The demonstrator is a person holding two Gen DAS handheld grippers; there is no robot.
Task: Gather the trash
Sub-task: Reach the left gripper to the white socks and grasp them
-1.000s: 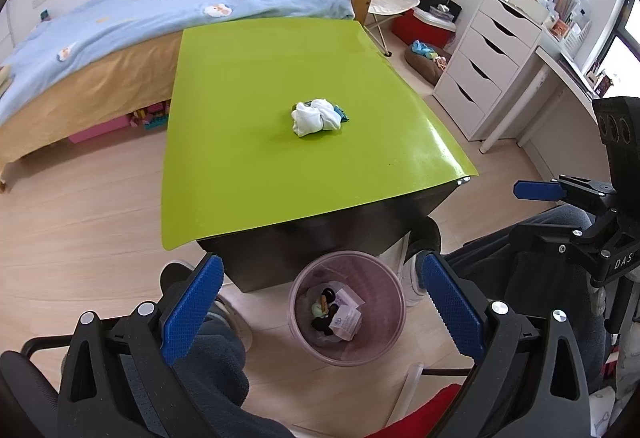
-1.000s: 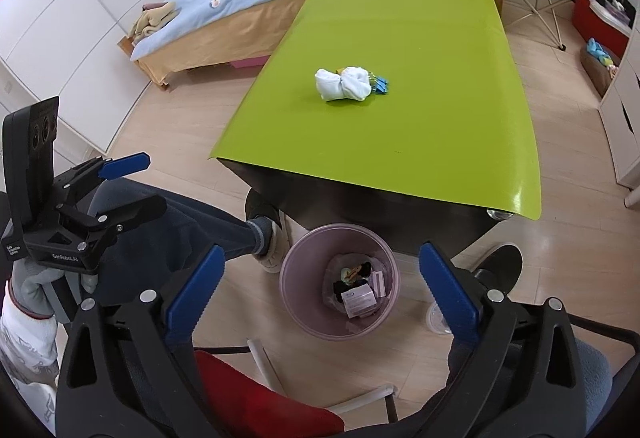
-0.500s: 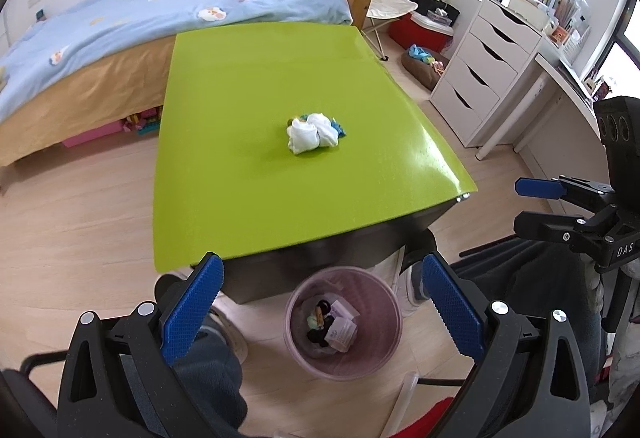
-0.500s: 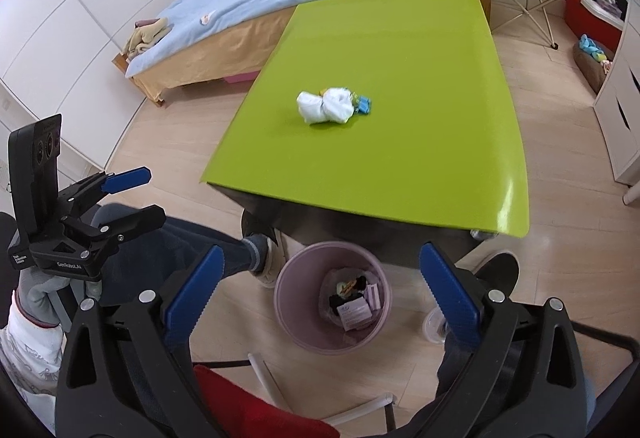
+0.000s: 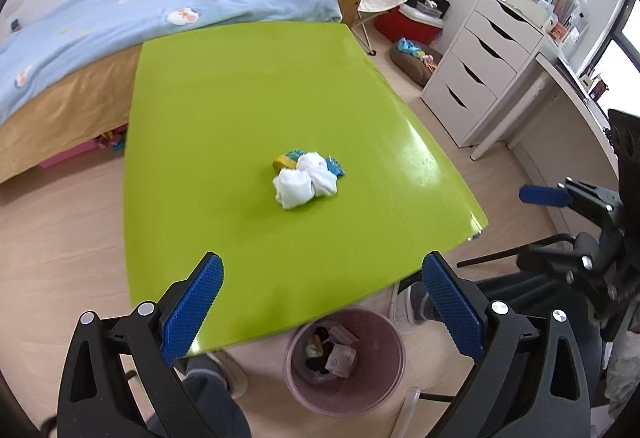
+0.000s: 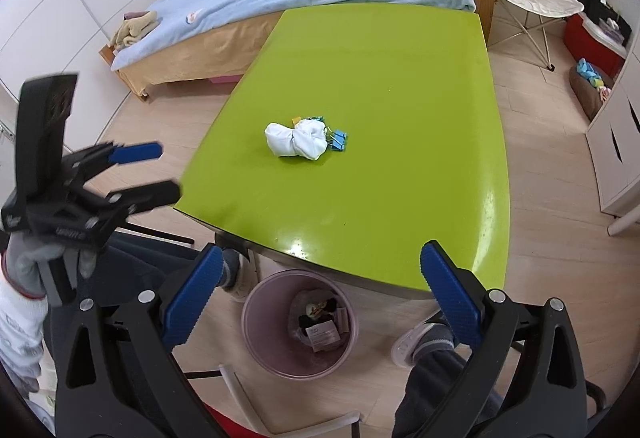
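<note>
Blue ribbed pads line both tools, and both stand wide apart with nothing between them. The left gripper (image 5: 320,302) hovers above the near edge of the green table (image 5: 248,77), and the right gripper (image 6: 318,284) hangs a little nearer, over the floor in front of that edge. The left tool also shows at the left of the right wrist view, blurred, held by a gloved hand.

The trash to collect is a small heap near the middle of the table: a white crumpled bundle (image 5: 306,179), which looks like tissue or cloth, with blue binder clips (image 6: 338,139) touching its right side and a yellow piece (image 5: 282,161) at its far left corner. It lies well apart from both tools. On the floor just in front of the near table edge stands a pink waste bin (image 6: 256,322), already holding some scraps.

Several things could go wrong, in my judgement. The heap is a few loose pieces, so one pinch on the soft white bundle will probably leave the clips behind, or push them away across the glossy top. A clip caught only at its edge may slip out on the way to the bin. The far part of the bin's mouth sits partly under the table edge, so a release made too far forward could drop the trash on the table rim or the floor. The person's feet are beside the bin, and a careless reach could knock it.
</note>
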